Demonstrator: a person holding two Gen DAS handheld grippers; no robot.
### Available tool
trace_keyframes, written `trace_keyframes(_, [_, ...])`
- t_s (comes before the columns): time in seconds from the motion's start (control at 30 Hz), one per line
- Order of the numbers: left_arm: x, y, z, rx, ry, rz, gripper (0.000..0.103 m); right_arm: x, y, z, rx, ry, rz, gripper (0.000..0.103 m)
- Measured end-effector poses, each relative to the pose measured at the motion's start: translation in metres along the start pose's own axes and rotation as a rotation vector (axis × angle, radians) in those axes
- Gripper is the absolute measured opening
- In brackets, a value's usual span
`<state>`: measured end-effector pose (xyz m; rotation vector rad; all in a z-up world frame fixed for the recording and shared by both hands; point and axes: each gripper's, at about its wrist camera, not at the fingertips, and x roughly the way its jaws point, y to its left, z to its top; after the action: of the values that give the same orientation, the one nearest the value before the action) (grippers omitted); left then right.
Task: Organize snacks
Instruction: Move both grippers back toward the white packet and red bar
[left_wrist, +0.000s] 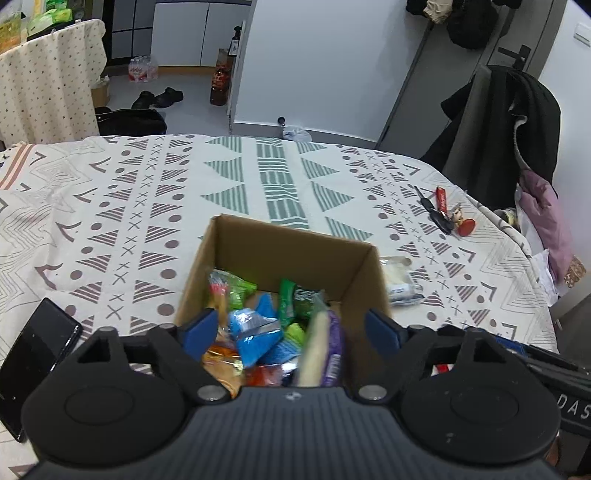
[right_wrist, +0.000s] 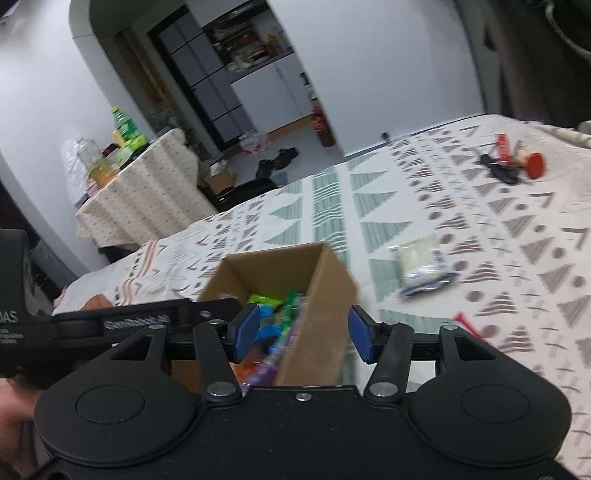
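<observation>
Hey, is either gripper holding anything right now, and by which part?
Nothing is held. The left gripper and right gripper are both open, poised over the cardboard box of snacks.

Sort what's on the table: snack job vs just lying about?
Job:
cardboard box holding snack packets
white snack packet on the cloth right of the box

Lying about:
phone at the left edge
keys with a red tag, far right

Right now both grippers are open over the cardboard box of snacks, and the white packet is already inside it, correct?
Not quite. The white packet lies on the tablecloth beside the cardboard box, as the left wrist view shows. The rest holds.
</observation>
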<state>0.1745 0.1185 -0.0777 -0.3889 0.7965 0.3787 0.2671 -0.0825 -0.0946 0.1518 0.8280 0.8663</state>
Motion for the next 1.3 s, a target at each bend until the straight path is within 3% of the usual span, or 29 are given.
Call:
trace_keyframes(0.4, [-0.003, -0.052, 0.001, 0.075, -0.002, -0.023, 0.09, -0.034, -0.049, -0.004, 0.065, -0.031, -0.064, 0.062])
trace_keyframes(0.53, [-0.001, -0.067, -0.001, 0.093, 0.002, -0.03, 0.093, -0.043, -0.061, -0.005, 0.072, -0.04, -0.08, 0.075])
trace_keyframes(0.67, [0.002, -0.08, -0.003, 0.106, 0.01, -0.035, 0.096, -0.046, -0.072, -0.006, 0.077, -0.038, -0.088, 0.08])
trace_keyframes(0.73, [0.003, -0.086, -0.003, 0.12, 0.004, -0.028, 0.1, -0.048, -0.078, -0.007, 0.079, -0.042, -0.094, 0.095])
trace_keyframes(0.83, [0.005, -0.094, -0.002, 0.134, 0.004, -0.019, 0.102, -0.051, -0.086, -0.01, 0.084, -0.047, -0.108, 0.102])
trace_keyframes(1.3, [0.028, -0.129, -0.009, 0.212, 0.055, -0.012, 0.102, -0.046, -0.124, -0.025, 0.156, -0.009, -0.107, 0.1])
